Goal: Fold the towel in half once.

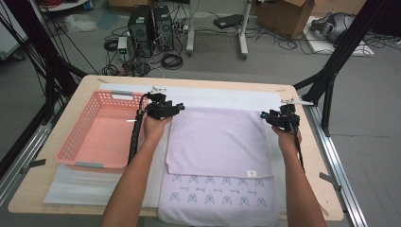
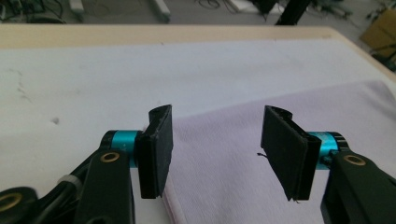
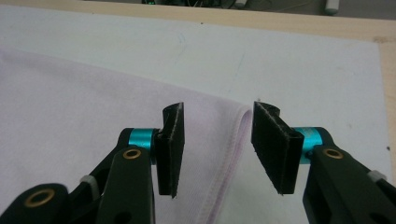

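Note:
A pale lilac towel (image 1: pixel 217 142) lies on the table, folded once so its upper layer covers the far part; a printed band with small blue motifs shows along the near edge. My left gripper (image 1: pixel 166 109) sits at the towel's far left corner, jaws open, the towel corner (image 2: pixel 219 154) flat beneath them. My right gripper (image 1: pixel 280 118) is over the far right corner, also open, with the towel's hemmed edge (image 3: pixel 236 140) lying between the jaws, untouched by the pads.
A pink plastic basket (image 1: pixel 71 142) stands left of the towel. A white sheet (image 1: pixel 227 97) covers the wooden tabletop (image 1: pixel 312 156). Beyond the table are black frame legs, computer towers (image 1: pixel 151 28), cables and a cardboard box (image 1: pixel 283 16).

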Demonstrator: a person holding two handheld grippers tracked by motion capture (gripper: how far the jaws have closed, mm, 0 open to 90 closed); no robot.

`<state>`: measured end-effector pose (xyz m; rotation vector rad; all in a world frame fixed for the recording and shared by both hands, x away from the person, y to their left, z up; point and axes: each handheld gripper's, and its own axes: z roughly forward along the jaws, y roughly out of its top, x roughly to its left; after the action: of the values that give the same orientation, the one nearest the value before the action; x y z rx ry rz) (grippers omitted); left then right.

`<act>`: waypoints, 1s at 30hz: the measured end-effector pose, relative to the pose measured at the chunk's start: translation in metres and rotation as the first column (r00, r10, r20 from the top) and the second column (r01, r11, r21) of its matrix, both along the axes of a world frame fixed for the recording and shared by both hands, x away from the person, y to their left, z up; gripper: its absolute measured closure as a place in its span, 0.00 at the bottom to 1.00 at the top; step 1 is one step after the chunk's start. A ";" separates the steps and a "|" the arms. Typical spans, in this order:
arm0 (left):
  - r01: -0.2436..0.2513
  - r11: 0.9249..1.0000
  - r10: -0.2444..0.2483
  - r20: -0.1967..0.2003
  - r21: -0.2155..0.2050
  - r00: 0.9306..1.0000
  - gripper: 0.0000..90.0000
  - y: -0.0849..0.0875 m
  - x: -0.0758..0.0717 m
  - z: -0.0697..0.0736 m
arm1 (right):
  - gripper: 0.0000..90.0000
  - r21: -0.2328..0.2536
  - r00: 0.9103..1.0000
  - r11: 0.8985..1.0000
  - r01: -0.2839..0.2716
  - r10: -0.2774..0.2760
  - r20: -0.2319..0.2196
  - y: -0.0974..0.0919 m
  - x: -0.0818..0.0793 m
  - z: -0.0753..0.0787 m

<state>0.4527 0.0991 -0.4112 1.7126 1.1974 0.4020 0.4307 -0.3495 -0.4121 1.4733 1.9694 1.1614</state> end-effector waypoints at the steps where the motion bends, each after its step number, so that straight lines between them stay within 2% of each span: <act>1: 0.001 1.000 -0.001 0.016 -0.002 1.000 0.49 0.000 -0.003 0.000 | 0.60 0.005 1.000 1.000 -0.005 0.005 -0.004 -0.001 -0.002 0.000; 5: 0.025 1.000 -0.024 0.023 -0.006 0.999 0.50 -0.001 -0.013 -0.002 | 0.60 0.007 1.000 1.000 -0.023 0.023 -0.016 -0.007 -0.013 -0.003; 7: 0.046 0.999 -0.046 -0.001 0.002 0.999 0.49 -0.002 -0.016 -0.002 | 0.57 0.024 0.999 0.999 -0.027 0.027 -0.029 -0.010 -0.019 -0.003; 9: 0.045 0.999 -0.045 0.045 0.004 0.998 0.49 -0.003 -0.025 -0.001 | 0.56 0.030 0.998 0.999 -0.043 0.045 -0.054 -0.012 -0.024 -0.001; 10: 0.049 0.999 -0.049 0.057 0.003 0.997 0.50 -0.002 -0.028 -0.001 | 0.56 0.031 0.997 0.998 -0.051 0.052 -0.052 -0.012 -0.027 0.001; 13: 0.066 0.998 -0.066 0.048 0.010 0.997 0.50 -0.003 -0.037 -0.001 | 0.57 0.016 0.998 0.998 -0.060 0.060 -0.009 -0.012 -0.037 0.007; 18: 0.083 0.997 -0.083 0.079 -0.002 0.993 0.50 -0.002 -0.059 0.000 | 0.58 0.022 0.996 0.996 -0.087 0.087 0.000 -0.010 -0.056 0.009; 20: 0.093 0.996 -0.093 0.086 0.003 0.992 0.50 -0.001 -0.068 -0.001 | 0.59 0.019 0.995 0.995 -0.095 0.095 0.009 -0.008 -0.065 0.007; 21: 0.102 0.995 -0.103 0.076 0.010 0.992 0.49 -0.001 -0.072 -0.001 | 0.59 0.007 0.995 0.995 -0.099 0.099 0.005 -0.007 -0.070 0.005; 23: 0.111 0.994 -0.112 0.097 0.018 0.989 0.49 -0.001 -0.082 -0.002 | 0.60 -0.018 0.994 0.994 -0.106 0.106 0.001 -0.005 -0.080 0.002; 24: 0.120 0.992 -0.123 0.102 0.037 0.987 0.49 -0.001 -0.088 -0.003 | 0.60 -0.023 0.994 0.994 -0.110 0.110 0.000 -0.004 -0.085 0.000; 27: 0.140 0.989 -0.144 0.097 0.051 0.985 0.49 -0.001 -0.097 -0.004 | 0.61 -0.027 0.994 0.993 -0.112 0.112 -0.005 -0.007 -0.097 -0.006; 30: 0.153 0.987 -0.157 0.102 0.047 0.982 0.49 0.000 -0.108 -0.007 | 0.61 -0.026 0.994 0.994 -0.111 0.110 -0.014 -0.009 -0.109 -0.010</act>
<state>0.3449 0.0996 -0.4185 1.7819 0.9783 0.4185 0.3214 -0.3589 -0.4222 1.3768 2.0903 1.1687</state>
